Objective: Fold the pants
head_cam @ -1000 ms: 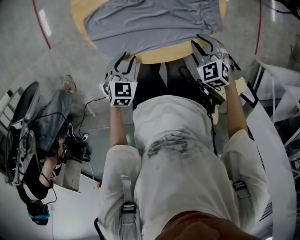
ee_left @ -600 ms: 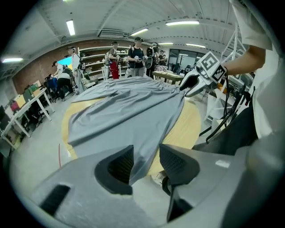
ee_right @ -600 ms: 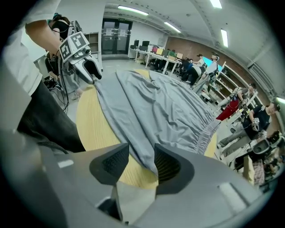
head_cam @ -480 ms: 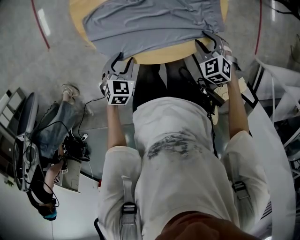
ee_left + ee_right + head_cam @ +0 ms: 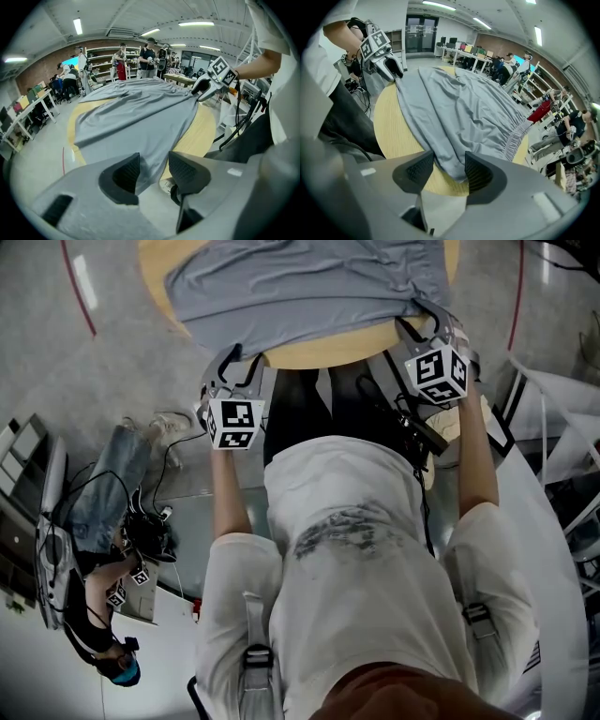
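Observation:
Grey pants (image 5: 309,282) lie spread over a round wooden table (image 5: 323,351), their near edge hanging over the rim. My left gripper (image 5: 239,360) sits at the near left corner of the cloth. In the left gripper view the hanging hem (image 5: 150,154) shows between the jaws of the left gripper (image 5: 153,171), which have just been opening and do not press on it. My right gripper (image 5: 424,321) is at the near right corner. Its jaws have just been opening too. In the right gripper view the cloth's corner (image 5: 454,166) lies loose between the spread pads of the right gripper (image 5: 447,171).
A person (image 5: 103,521) crouches on the floor at the left among black cables. A red line (image 5: 80,287) curves round the table. A white frame (image 5: 553,427) stands at the right. Shelves, desks and several people fill the far room (image 5: 140,51).
Both grippers have shifted up the picture toward the table's near rim and their jaws have spread wider. The person on the floor at the left has moved.

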`<state>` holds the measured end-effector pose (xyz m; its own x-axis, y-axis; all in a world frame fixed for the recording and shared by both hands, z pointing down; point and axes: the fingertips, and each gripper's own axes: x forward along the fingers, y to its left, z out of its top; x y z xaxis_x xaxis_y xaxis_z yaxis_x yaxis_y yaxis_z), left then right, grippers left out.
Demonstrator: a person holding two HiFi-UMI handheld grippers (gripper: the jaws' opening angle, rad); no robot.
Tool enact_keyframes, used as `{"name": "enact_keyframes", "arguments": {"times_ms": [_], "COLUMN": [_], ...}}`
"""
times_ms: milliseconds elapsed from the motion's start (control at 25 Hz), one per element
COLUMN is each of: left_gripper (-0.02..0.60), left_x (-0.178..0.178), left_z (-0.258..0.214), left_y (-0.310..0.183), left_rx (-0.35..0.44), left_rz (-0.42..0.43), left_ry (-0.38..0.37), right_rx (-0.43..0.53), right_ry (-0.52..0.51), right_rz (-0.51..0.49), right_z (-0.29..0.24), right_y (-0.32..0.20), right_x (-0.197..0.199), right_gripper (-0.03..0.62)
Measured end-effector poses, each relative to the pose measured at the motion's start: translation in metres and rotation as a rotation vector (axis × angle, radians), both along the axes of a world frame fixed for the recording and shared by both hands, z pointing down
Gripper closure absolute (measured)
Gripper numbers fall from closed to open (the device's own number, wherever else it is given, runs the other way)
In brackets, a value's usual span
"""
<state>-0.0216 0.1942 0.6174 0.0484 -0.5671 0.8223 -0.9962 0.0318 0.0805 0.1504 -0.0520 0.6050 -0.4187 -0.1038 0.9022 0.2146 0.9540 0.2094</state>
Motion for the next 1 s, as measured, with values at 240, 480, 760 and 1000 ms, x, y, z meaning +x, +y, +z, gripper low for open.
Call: {"name": "enact_keyframes", "arguments": {"times_ms": [240, 480, 760, 1000], "left_gripper": [0.377, 0.376, 0.437, 0.521], "left_x": [-0.006, -0.012, -0.015, -0.017], "left_z": [-0.001, -0.002, 0.001, -0.002], "left_y": [0.005, 0.009, 0.003, 0.0], "left_rx": [-0.013, -0.02, -0.01, -0.003], "left_rz": [-0.009, -0.026, -0.023, -0.024], "left_ry": [0.001, 0.004, -0.01, -0.013], "right_rx": [0.016, 0.007, -0.027, -0.014], "right_ry": [0.022, 0.048, 0.055, 0.04], "right_rz": [-0.015, -0.012, -0.016, -0.003], "right_z": [-0.001, -0.002, 0.002, 0.001], "right_y": [-0.011, -0.019, -0.016, -0.02], "right_x": [0.002, 0.009, 0.009, 0.004], "right_gripper": [0.367, 0.364, 0.414, 0.525]}}
